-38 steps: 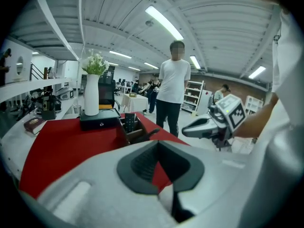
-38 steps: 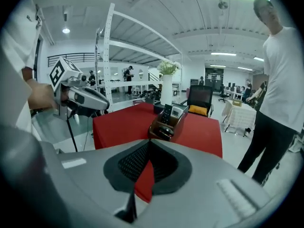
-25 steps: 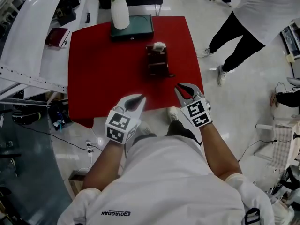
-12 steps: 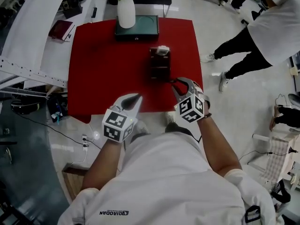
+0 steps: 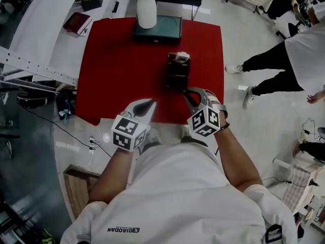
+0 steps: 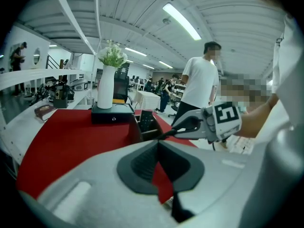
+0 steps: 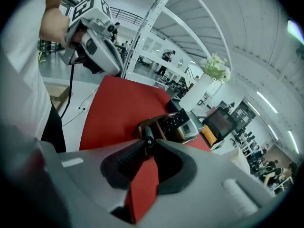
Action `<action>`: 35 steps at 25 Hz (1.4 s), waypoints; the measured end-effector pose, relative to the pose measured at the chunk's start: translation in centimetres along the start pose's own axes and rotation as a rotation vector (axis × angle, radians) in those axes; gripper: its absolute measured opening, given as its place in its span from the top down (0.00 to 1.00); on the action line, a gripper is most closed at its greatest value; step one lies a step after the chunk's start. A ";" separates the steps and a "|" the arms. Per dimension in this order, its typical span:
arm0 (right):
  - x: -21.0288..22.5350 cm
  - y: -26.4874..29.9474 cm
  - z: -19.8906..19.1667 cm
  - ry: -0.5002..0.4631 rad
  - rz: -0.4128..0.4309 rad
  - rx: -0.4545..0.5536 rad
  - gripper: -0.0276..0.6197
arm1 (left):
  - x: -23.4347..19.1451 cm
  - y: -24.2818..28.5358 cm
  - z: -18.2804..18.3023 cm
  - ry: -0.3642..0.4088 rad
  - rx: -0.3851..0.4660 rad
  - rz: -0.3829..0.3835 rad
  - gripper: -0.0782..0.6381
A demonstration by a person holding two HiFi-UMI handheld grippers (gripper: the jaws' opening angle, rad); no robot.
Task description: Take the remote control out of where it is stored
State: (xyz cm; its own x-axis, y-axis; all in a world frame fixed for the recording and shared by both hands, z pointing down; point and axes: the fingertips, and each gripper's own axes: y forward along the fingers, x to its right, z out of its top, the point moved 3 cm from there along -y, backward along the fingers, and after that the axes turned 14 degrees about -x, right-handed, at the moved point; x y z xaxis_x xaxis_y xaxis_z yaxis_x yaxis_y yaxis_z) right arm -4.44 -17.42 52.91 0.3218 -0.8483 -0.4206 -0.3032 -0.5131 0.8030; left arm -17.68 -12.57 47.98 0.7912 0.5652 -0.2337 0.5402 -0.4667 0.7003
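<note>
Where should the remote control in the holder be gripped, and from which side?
Probably its upper end: the remote control stands in the holder, with only its top clear of the walls. Come from above, closing across its flat faces.

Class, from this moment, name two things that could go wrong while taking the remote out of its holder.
The right gripper, fingers just closing with nothing between them, is at the holder: it may catch its wall and drag it, not the remote. A shoved holder could slide toward the vase behind.
</note>
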 end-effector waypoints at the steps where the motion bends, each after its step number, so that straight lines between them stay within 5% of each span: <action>1: 0.2 -0.2 0.1 0.013 0.008 0.017 0.86 | 0.1 0.0 0.1 -0.004 0.000 0.006 0.89; 8: 1.9 -3.1 0.6 0.229 0.122 0.162 0.87 | 0.7 0.4 0.8 -0.001 -0.001 0.034 0.89; 18: 6.1 -5.9 -3.9 0.802 0.384 0.405 0.87 | 1.4 2.1 2.5 0.016 0.010 0.035 0.89; 23: 9.2 -7.2 -8.0 1.038 0.427 0.510 0.87 | 1.5 2.7 3.2 0.030 0.010 0.053 0.89; 31: 11.2 -2.1 -16.3 1.390 0.443 0.402 0.87 | 2.4 3.3 3.7 0.031 0.011 0.070 0.89; 35: 11.2 0.6 -17.9 1.470 0.483 0.379 0.87 | 3.3 3.9 3.8 0.030 0.009 0.072 0.89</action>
State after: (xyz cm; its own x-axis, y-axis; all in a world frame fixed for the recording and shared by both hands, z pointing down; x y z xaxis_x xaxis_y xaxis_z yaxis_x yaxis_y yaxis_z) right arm 14.99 -24.90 56.25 0.6128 -0.1895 0.7672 -0.7523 -0.4373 0.4928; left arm -11.85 -15.10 47.33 0.8192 0.5500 -0.1628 0.4850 -0.5125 0.7086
